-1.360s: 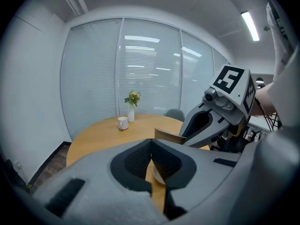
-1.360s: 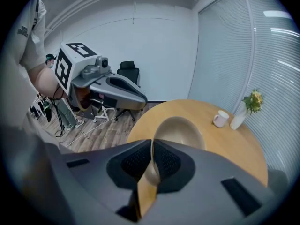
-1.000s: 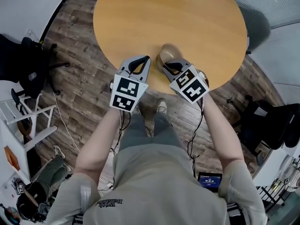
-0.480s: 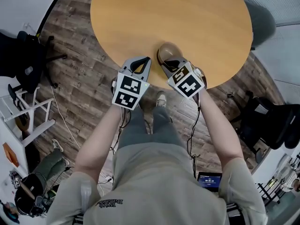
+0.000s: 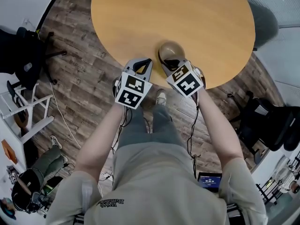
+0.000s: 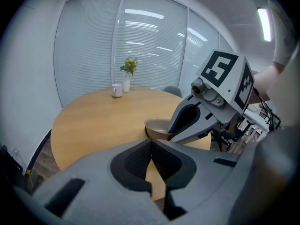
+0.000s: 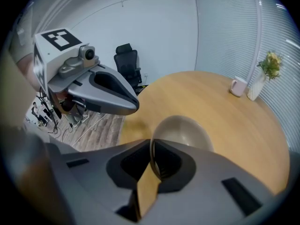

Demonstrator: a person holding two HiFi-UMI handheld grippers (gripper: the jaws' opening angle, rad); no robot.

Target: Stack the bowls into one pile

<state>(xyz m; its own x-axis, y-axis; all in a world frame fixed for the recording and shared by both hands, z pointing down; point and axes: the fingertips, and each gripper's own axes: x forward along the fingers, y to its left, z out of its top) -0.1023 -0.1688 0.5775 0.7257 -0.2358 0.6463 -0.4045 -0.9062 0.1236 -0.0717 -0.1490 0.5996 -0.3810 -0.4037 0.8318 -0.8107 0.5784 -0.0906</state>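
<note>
A tan bowl (image 5: 171, 50) sits on the round wooden table (image 5: 178, 13) near its front edge. My right gripper (image 5: 169, 65) is shut on the bowl's near rim; in the right gripper view the rim (image 7: 153, 150) runs between the jaws of the right gripper (image 7: 152, 149) and the bowl (image 7: 187, 129) opens beyond them. My left gripper (image 5: 143, 63) hovers just left of the bowl over the table's edge, shut with nothing in it. In the left gripper view the left gripper (image 6: 151, 148) has its jaws touching, and the bowl (image 6: 157, 125) and right gripper (image 6: 187, 125) lie ahead.
A white mug (image 6: 116, 91) and a vase of flowers (image 6: 127, 78) stand at the table's far side. A black office chair (image 7: 127, 62) stands by the wall, another dark chair (image 5: 276, 125) at the right, and a white rack (image 5: 26, 114) at the left on the wood floor.
The head view has shifted a little, so the mug has left its top edge. Both grippers and the bowl stand much as before.
</note>
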